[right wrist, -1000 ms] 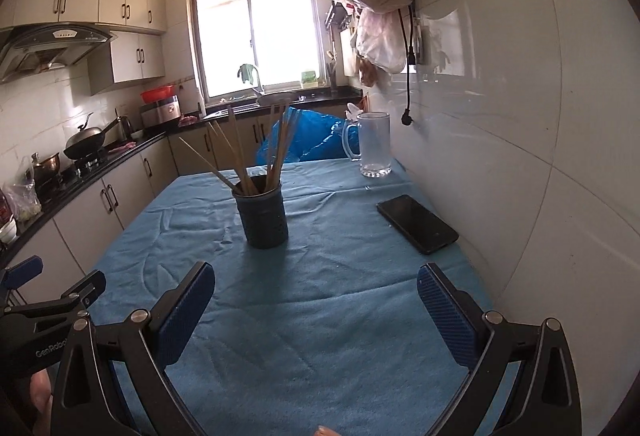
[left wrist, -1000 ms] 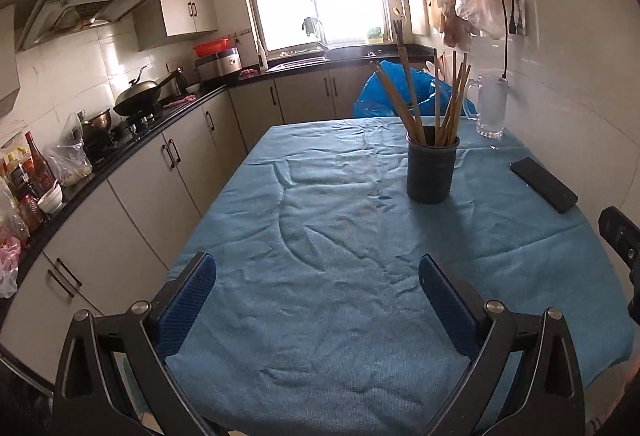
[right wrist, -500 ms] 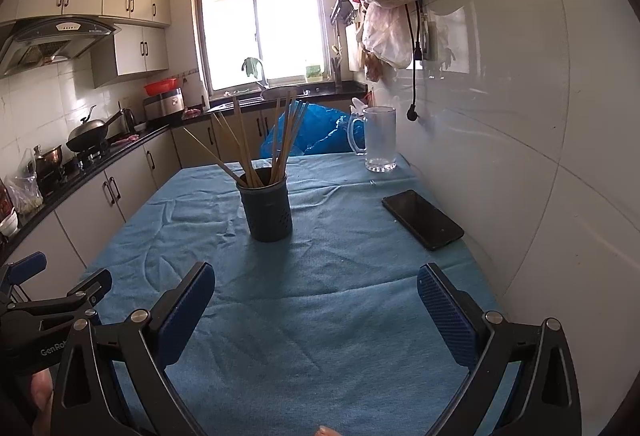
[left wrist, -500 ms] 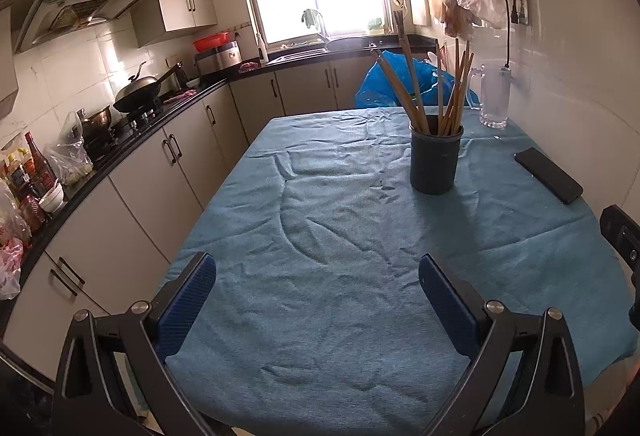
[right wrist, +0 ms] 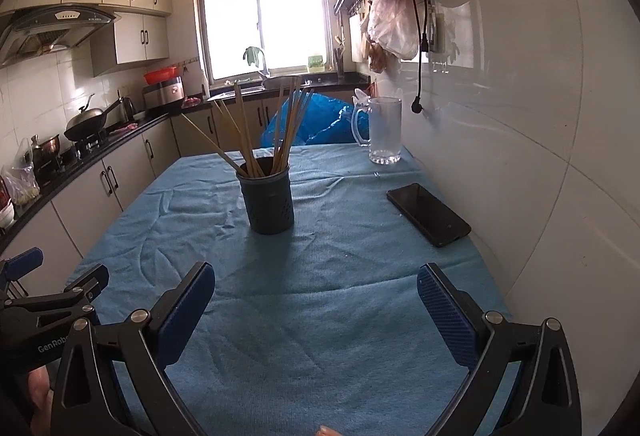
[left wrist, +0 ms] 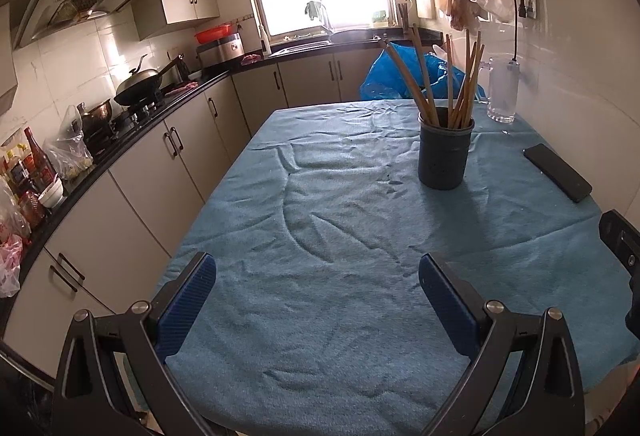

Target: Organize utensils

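Note:
A dark round holder [left wrist: 444, 152] stands upright on the blue cloth-covered table [left wrist: 320, 244], with several wooden chopsticks [left wrist: 460, 84] standing in it. It also shows in the right wrist view [right wrist: 267, 201], chopsticks [right wrist: 256, 128] fanning out. My left gripper [left wrist: 316, 288] is open and empty, low over the near part of the table, well short of the holder. My right gripper [right wrist: 316, 296] is open and empty, also near the front edge. The left gripper shows at the left edge of the right wrist view [right wrist: 52, 296].
A black phone [right wrist: 428, 214] lies on the cloth near the white wall on the right. A glass mug [right wrist: 382, 130] stands at the table's far right corner, a blue bag [right wrist: 316, 120] behind it. Kitchen counter and cabinets [left wrist: 132, 172] run along the left.
Both grippers have drifted slightly, shifting the view a little; the holder sits a bit lower and nearer in both views. Both stay open and empty.

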Demonstrator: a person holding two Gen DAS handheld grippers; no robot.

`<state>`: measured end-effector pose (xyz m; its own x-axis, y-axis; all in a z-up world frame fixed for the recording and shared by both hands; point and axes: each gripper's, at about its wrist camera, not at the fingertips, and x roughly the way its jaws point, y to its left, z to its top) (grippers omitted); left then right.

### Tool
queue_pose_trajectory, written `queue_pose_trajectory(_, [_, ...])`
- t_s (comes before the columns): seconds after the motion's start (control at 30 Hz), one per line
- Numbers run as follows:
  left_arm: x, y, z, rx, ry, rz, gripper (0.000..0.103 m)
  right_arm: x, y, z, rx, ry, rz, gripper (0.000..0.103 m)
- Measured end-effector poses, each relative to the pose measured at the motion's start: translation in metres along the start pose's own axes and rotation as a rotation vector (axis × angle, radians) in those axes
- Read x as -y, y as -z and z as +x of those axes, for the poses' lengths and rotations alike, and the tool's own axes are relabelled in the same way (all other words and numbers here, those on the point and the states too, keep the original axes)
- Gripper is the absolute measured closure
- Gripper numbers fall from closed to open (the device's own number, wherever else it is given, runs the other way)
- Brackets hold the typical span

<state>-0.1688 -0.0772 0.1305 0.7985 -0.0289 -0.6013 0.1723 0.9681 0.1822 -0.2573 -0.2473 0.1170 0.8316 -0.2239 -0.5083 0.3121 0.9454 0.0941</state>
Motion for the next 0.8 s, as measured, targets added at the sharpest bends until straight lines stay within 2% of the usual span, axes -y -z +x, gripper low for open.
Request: queue_pose_trajectory(0.8, [-0.001,0.001,0.041,-0.072,0.011,-0.009,0.002,-0.012,0.0,0.035,-0.079,0.033,-0.029,0.0])
